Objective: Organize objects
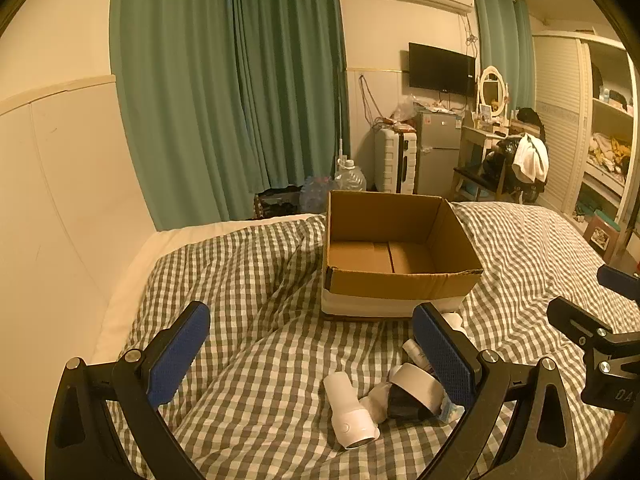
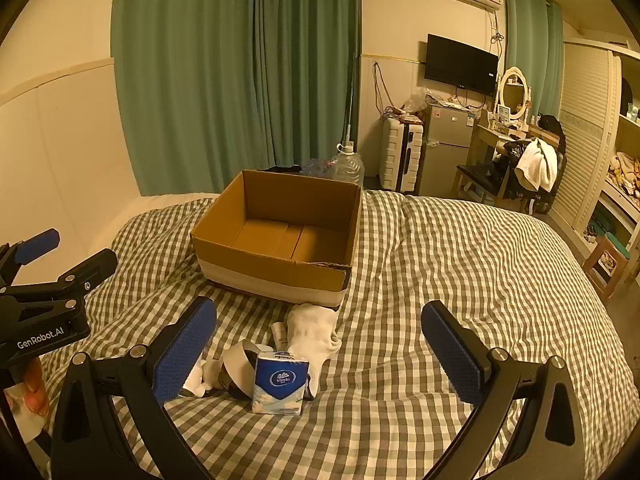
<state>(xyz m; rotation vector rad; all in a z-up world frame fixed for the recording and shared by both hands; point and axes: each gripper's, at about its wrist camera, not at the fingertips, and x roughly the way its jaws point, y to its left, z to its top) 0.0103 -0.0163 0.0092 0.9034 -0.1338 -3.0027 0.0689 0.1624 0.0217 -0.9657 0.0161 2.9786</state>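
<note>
While clutter (image 2: 276, 368) lies before it, the cardboard box (image 2: 280, 236) sits nearby

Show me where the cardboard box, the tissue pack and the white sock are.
Box (image 2: 256, 278): right wrist view, on its near outer wall.
Tissue pack (image 2: 280, 384): right wrist view, on the blue front face by the logo.
Sock (image 2: 310, 330): right wrist view, on the middle of the fabric.

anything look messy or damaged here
The cardboard box sits empty, its near rim torn and ragged at the right corner. The tissue pack, white sock and white handheld device lie in a loose heap on the checked duvet.
</note>
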